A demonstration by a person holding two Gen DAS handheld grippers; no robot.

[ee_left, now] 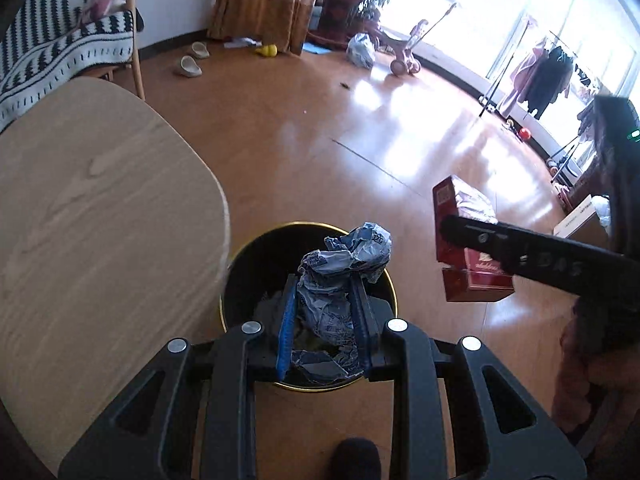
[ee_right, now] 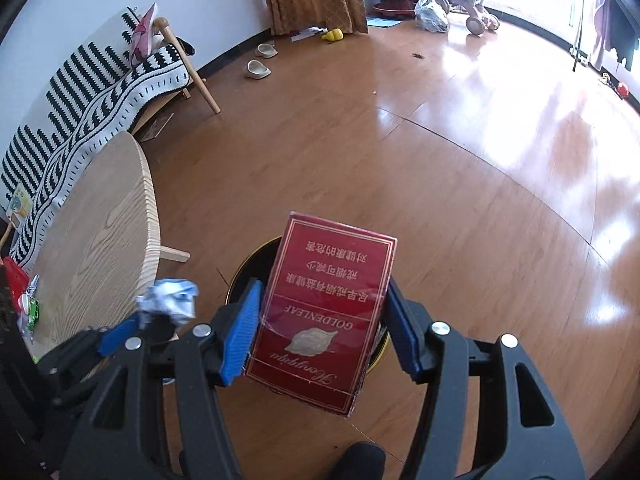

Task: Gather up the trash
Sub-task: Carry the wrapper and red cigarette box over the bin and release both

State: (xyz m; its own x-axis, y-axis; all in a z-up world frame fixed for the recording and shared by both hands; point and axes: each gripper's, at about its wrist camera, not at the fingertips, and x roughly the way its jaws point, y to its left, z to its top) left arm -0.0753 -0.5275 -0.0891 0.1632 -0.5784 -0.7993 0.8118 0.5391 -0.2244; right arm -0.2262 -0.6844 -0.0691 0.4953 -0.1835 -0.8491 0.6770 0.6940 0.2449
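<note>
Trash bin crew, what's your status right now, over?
Left gripper shut on crumpled wrapper, above the bin. Right gripper shut on red box, also over it. Nothing in the way.

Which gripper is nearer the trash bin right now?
Left. The left gripper, shut on crumpled paper, hangs directly above the trash bin opening. The right gripper, shut on a red box, is off to the bin's right side.
</note>
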